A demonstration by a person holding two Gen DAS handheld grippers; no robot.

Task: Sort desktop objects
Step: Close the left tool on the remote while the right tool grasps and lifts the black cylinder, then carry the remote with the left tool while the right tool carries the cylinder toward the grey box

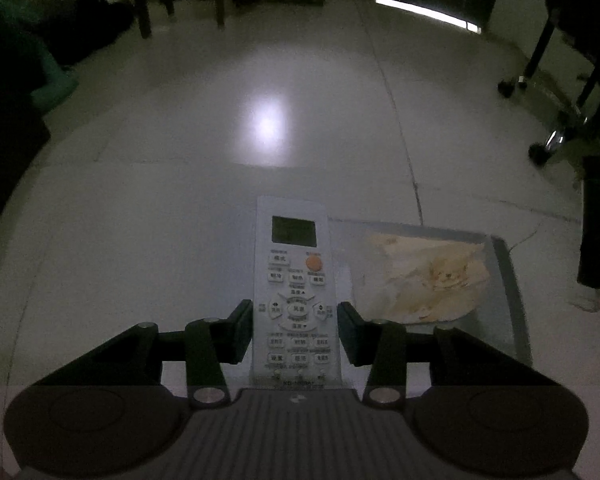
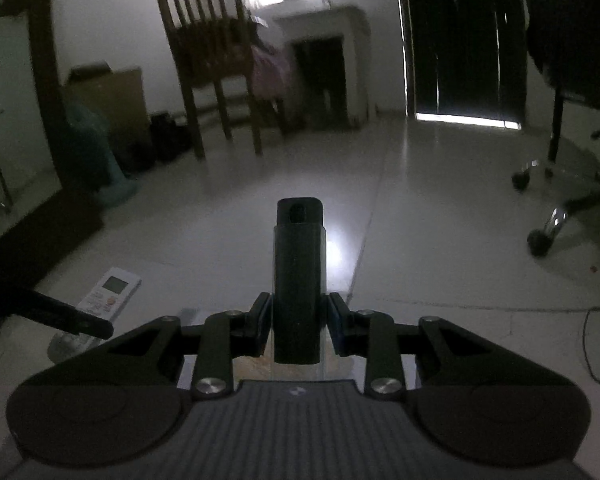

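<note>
the left tool (image 1: pixel 295 330) grips a white remote (image 1: pixel 294 280) held above the floor, beside a glass worktop (image 1: pixel 508 276). the right tool (image 2: pixel 299 322) is clenched on a dark cylinder (image 2: pixel 299 280) pointing forward.

One white remote (image 1: pixel 293 292), one dark cylinder (image 2: pixel 299 280), one wooden chair (image 2: pixel 216 52), two tools (image 1: pixel 296 320) (image 2: pixel 299 320).

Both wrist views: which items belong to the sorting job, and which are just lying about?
Job items:
remote, between the left gripper fingers
black tube, held by the right gripper
glass tray

Lying about:
wooden chair
office chair base
cardboard box
</note>
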